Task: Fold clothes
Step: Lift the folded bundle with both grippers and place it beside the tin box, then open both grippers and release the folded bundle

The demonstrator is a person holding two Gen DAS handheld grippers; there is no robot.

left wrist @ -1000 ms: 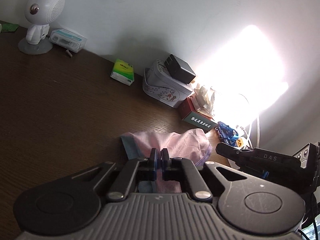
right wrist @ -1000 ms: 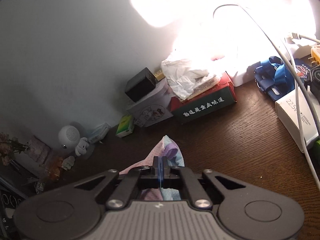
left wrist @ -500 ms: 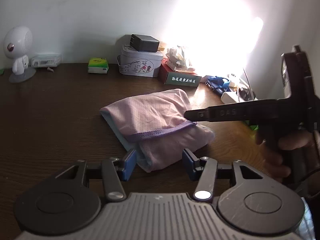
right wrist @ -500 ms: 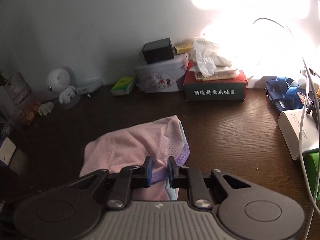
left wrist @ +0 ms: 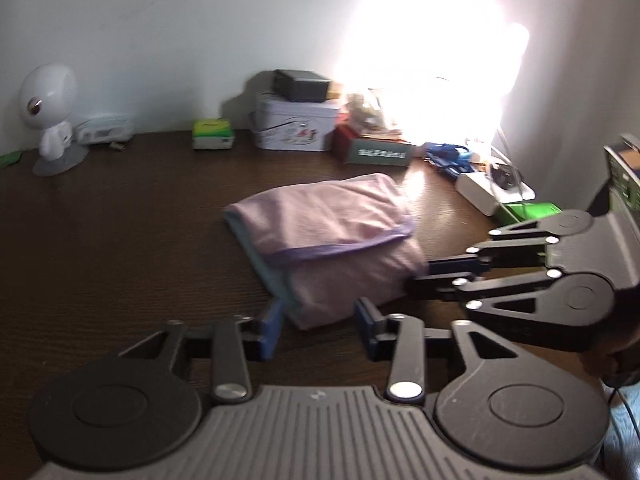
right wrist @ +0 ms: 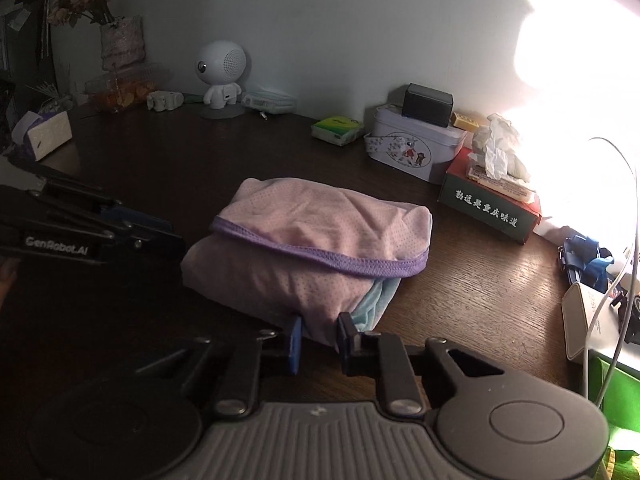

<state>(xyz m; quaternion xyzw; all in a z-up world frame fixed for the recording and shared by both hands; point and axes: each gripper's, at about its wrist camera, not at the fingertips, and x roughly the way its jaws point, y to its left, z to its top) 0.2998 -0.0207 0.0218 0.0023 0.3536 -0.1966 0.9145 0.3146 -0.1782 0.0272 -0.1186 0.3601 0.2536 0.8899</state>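
A pink mesh garment [left wrist: 320, 232] [right wrist: 312, 240] with purple trim and a pale blue lining lies folded in a bundle on the dark wooden table [left wrist: 120, 240]. My left gripper [left wrist: 320, 324] hovers at its near corner. Its jaws are opening, and the corner lies between them untouched. In the right wrist view the left gripper [right wrist: 176, 234] sits just left of the bundle. My right gripper [right wrist: 320, 338] has its jaws narrowly apart and closing, with the garment's near edge between the tips. Seen from the left wrist, the right gripper [left wrist: 420, 278] is at the bundle's right edge.
Along the wall stand a white robot-shaped speaker [right wrist: 222, 68], a green tissue packet [right wrist: 336, 130], a tin box [right wrist: 416, 148] with a black block on it, and a red-green tissue box [right wrist: 492, 204]. Cables and a white charger [right wrist: 588, 320] crowd the right. Strong glare hits the wall.
Both grippers were shut on the garment a second ago. They have let go, rolled level and drawn back. The garment now lies folded on the table between them.
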